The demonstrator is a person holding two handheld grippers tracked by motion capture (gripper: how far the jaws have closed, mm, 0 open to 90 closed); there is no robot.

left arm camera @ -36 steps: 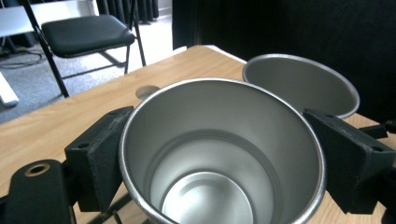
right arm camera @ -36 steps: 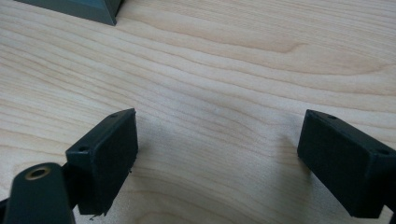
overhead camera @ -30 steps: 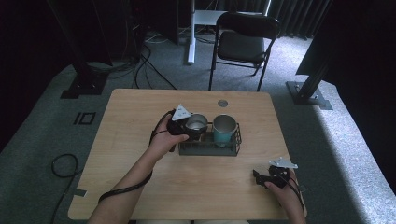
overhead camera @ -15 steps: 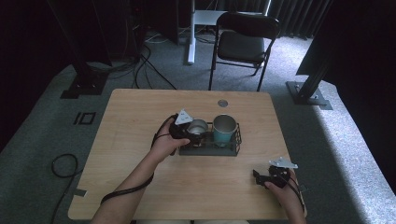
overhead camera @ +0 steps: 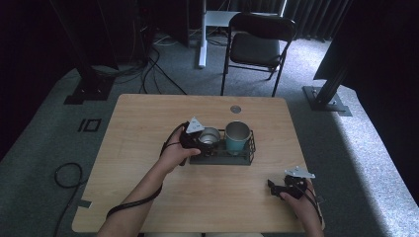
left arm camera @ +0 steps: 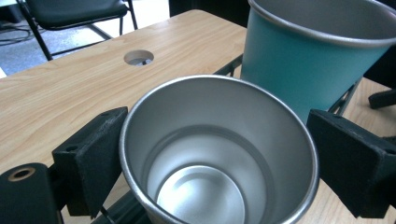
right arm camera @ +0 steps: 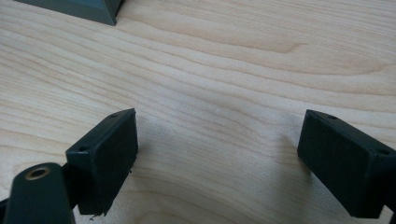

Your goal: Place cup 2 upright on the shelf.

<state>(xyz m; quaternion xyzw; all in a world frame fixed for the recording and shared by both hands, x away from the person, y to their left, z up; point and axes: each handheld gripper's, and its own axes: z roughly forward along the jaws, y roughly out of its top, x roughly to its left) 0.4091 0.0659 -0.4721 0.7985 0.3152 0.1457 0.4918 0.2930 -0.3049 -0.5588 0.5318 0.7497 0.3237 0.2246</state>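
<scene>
The silver cup [left arm camera: 219, 154] stood upright in the black wire rack [overhead camera: 247, 153], directly between the pads of the left tongs [overhead camera: 200, 140], its open mouth facing up and its long axis vertical. In the left gripper view the cup's rim filled the gap: the left pad [left arm camera: 95, 154] looked to sit against the rim or a hair off it, while the right pad [left arm camera: 348, 163] stood just clear of the wall. The jaws had just been opening with the cup between them, so the left tongs read as partly open and no longer clamping, the cup resting on its own in the rack. Just beyond the cup from these tongs, and touching or nearly touching it, stood the teal cup [left arm camera: 308, 60], upright in the same rack. The right tongs [overhead camera: 281, 187] lay well apart from the rack, low on the worktop [overhead camera: 148, 113] near its front edge; in the right gripper view their pads [right arm camera: 105, 154] stood wide with only bare wood between them, holding nothing. The left hand [overhead camera: 173, 150] was therefore much the nearer to both cups. Judging from this, a straight pull back along the tongs' own line, away from the cup, would clear it without tipping, since the teal cup crowded only the far side.
</scene>
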